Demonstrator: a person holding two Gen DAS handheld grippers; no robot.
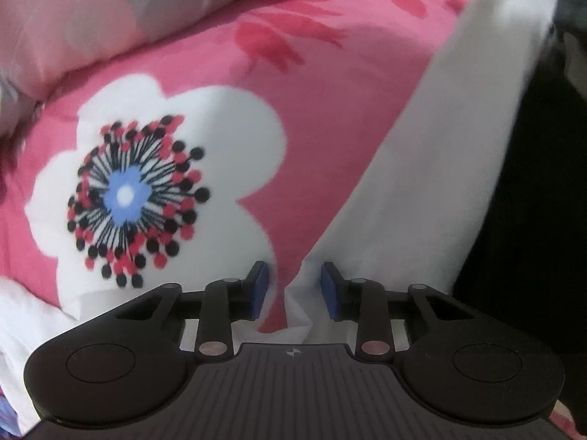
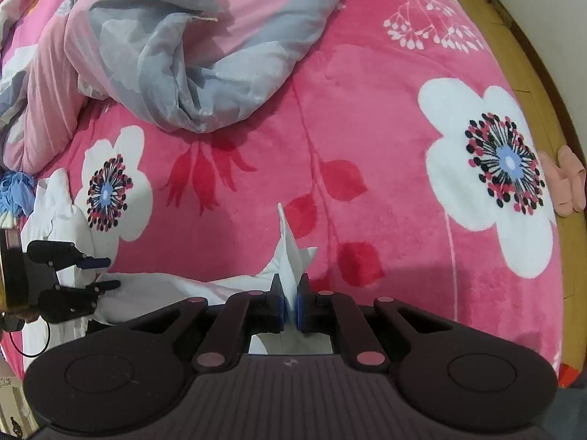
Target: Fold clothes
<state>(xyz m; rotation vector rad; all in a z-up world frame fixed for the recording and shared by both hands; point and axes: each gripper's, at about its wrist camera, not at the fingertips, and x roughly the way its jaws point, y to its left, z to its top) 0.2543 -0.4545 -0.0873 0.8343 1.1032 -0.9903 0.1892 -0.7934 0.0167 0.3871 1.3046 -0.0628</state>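
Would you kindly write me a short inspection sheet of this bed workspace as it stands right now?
Surface: pink flowered blanket covering the bed.
Job's things: white garment lying at the near edge, one corner pulled up into a peak.
Clutter: grey-and-pink quilt bunched at the far side; blue cloth at the left edge; pink slippers on the floor.
Grippers: right gripper shut on the white garment's corner; left gripper with its pads apart, a raised fold of white cloth between them.
Cables: thin black cable looping below the left gripper.
Surroundings: wooden floor beside the bed.
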